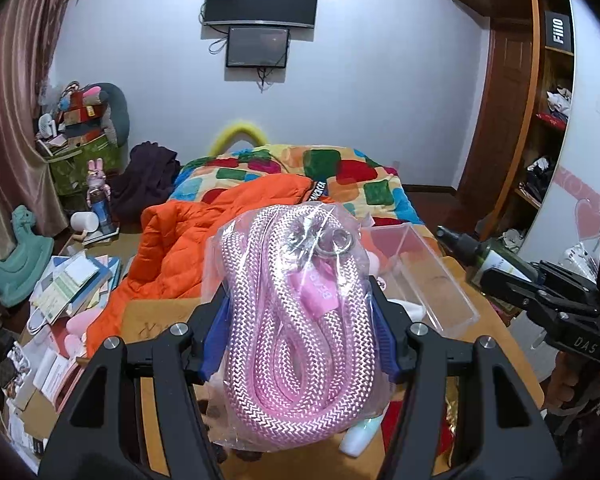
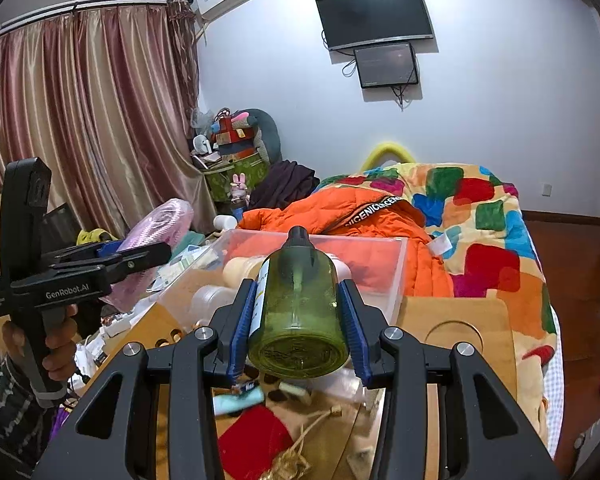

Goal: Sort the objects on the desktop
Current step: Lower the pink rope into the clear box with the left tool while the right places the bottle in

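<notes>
Rope first: the left gripper (image 1: 300,344) is pinching a coil of pink braided rope (image 1: 296,320), sealed in a crinkly clear plastic bag, between its blue ribbed pads (image 1: 214,344). A metal ring (image 1: 342,246) and a pink tag (image 1: 320,292) are showing through the film near the top of the coil. The bundle is hanging above the near edge of the wooden desk (image 1: 500,320), lifted off the surface.

Over on the other side, the right gripper (image 2: 298,320) is clamping a translucent green bottle (image 2: 298,312) with a black spray cap (image 2: 298,236), round base facing the camera, white label (image 2: 260,300) turned to the left pad. It is being held above the desk (image 2: 460,320), just in front of the clear rectangular plastic box (image 2: 384,276) sitting at the far edge; pale rounded containers are lying inside the box.

Below the bottle, a red cloth (image 2: 252,436), a tan knotted cord (image 2: 312,432) and a mint-coloured tube (image 2: 240,398) are lying scattered on the wood. Behind the desk, an orange puffy jacket (image 2: 340,216) is sprawling over a patchwork-coloured blanket (image 2: 480,216).
</notes>
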Available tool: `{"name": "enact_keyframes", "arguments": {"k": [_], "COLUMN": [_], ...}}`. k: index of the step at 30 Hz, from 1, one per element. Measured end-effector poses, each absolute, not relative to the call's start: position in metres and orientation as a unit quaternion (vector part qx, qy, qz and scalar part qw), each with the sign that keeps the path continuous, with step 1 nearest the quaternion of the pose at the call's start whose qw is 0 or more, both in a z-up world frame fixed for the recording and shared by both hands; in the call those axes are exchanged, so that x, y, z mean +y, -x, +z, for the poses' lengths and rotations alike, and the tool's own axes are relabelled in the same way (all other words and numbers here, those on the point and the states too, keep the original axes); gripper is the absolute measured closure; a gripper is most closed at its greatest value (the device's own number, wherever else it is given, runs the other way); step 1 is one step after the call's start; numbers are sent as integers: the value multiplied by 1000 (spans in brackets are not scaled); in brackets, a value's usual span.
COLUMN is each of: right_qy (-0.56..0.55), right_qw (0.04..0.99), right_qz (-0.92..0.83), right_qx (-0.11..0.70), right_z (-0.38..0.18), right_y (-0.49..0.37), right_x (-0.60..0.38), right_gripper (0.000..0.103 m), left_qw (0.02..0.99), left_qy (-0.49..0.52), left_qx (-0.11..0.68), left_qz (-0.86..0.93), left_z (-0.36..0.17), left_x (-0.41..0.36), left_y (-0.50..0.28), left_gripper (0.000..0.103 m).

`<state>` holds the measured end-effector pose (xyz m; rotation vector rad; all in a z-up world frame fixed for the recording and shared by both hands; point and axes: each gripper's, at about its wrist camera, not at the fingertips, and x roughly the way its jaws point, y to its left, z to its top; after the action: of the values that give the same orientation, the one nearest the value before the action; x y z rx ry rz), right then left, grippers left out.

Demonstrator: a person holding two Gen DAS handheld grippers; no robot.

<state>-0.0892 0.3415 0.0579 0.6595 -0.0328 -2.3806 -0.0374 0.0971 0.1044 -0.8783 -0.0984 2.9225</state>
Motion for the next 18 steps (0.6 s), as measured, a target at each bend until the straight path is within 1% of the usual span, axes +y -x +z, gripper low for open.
{"name": "enact_keyframes", "arguments": {"k": [7, 18], "right_qy": [-258, -283], "right_qw": [333, 337], "right_qz": [-907, -898], "right_qx": [-6, -6], "right_z": [55, 33], "right_y": [111, 137], "right_x": [333, 324], "right_gripper": [65, 65], "left_qw": [60, 76], "left_qy": [298, 320], "left_qx": [-30, -30], "left_qz": [952, 944], "left_z": [97, 81], "left_x": [105, 111], "left_y": [58, 86], "left_gripper": [43, 43]}}
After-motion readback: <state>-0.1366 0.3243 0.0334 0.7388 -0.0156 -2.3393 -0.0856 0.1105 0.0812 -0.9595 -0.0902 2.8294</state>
